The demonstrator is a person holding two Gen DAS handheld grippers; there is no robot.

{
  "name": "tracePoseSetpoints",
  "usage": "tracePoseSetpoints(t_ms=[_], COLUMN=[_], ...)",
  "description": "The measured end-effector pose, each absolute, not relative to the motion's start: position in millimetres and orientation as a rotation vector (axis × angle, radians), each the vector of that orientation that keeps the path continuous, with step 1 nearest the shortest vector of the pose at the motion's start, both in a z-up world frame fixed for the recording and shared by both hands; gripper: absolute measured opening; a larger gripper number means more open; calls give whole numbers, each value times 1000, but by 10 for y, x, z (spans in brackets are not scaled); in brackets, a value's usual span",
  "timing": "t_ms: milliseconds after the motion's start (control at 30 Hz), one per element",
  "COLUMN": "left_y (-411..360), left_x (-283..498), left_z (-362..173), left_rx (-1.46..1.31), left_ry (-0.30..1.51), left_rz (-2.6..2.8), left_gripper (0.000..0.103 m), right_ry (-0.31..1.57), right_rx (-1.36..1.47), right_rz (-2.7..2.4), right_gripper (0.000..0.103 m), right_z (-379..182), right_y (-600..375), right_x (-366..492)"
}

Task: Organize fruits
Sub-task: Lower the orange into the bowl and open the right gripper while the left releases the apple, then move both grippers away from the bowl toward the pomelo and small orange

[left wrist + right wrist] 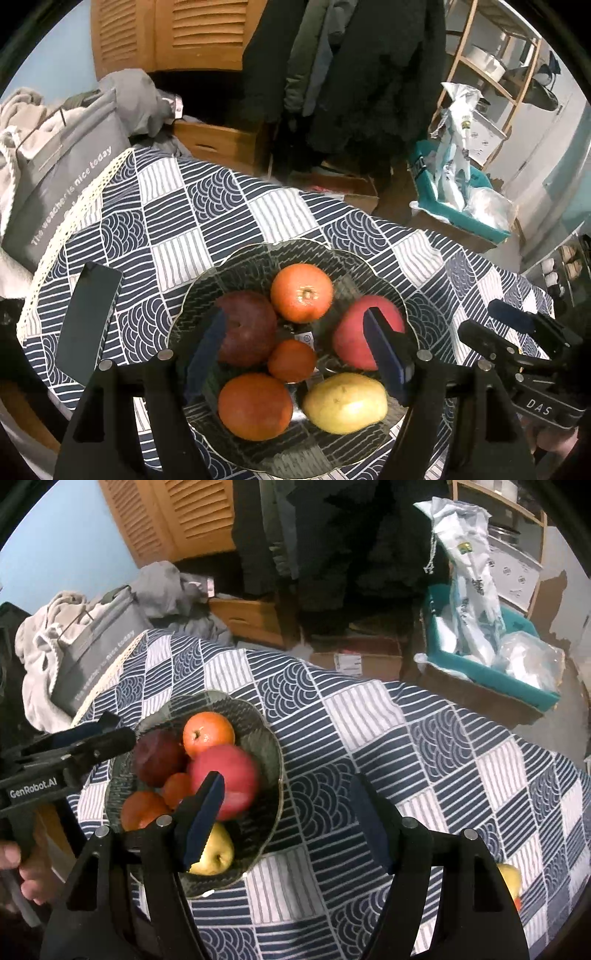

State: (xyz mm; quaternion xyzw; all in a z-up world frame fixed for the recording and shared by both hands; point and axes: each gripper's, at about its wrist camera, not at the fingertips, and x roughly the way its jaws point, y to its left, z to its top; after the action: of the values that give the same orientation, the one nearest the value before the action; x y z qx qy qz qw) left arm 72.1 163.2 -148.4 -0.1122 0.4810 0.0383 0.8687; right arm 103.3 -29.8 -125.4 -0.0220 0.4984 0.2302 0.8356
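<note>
Six fruits were noted gathered in the glass bowl point(369, 258) for tidiness, with the left tool point(295, 354) and right tool point(291, 819) both spread wide, nothing held.

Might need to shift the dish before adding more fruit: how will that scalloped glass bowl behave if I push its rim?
The scalloped glass bowl probably feels heavy, since six fruits fill it. On the patterned tablecloth it may drag and bunch the fabric rather than glide. The round orange sits loose, so fruit could roll inside; the glass rim looks thin and chip-prone.
</note>
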Motion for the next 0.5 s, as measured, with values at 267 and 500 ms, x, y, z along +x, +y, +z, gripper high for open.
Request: tracePoseSetpoints(t_ms=[267,500], left_y=[1427,1182], left_x=[690,612], left_z=[-1317,-1171], left_rx=[-215,-171], left_ry=[975,944], left_rz=[38,-1], left_gripper=[77,80], right_ry=[996,955], right_rx=[-102,-137], right_rz=[406,330], right_gripper=[72,72], right_z=[-1020,-838], right_y=[-554,-820], right_x=[912,816])
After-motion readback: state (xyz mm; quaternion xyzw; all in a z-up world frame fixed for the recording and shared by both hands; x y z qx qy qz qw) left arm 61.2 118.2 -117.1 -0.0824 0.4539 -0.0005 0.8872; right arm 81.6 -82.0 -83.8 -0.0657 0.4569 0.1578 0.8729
